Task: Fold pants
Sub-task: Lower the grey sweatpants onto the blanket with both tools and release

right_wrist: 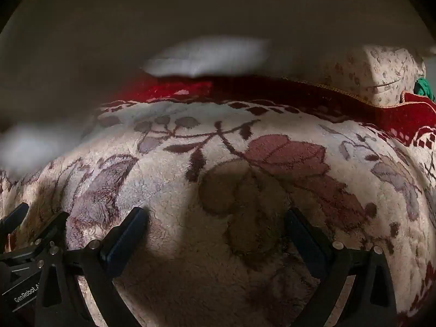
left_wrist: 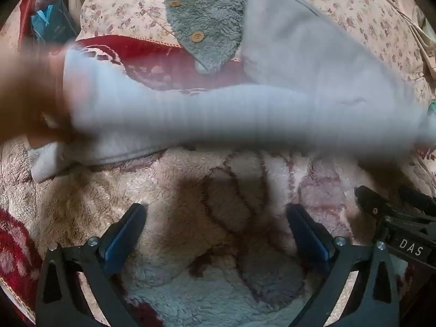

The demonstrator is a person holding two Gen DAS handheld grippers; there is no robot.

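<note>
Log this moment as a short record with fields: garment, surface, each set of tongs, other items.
garment: pale grey pants, lying across the bed, partly blurred
surface: fleece floral blanket with red border
left tongs: open, empty, over the blanket, short of the pants
right tongs: open, empty, over the blanket
other items: grey fleece jacket with wooden buttons; floral pillow; white sock

Left wrist view: bright, even daylight; heavy motion blur smears the pale grey pants (left_wrist: 245,114) and the brown shape at left. Right wrist view: dim, upper half dark and blurred, shadows falling on the floral blanket (right_wrist: 218,163). Both show fisheye curvature, black corners.
</note>
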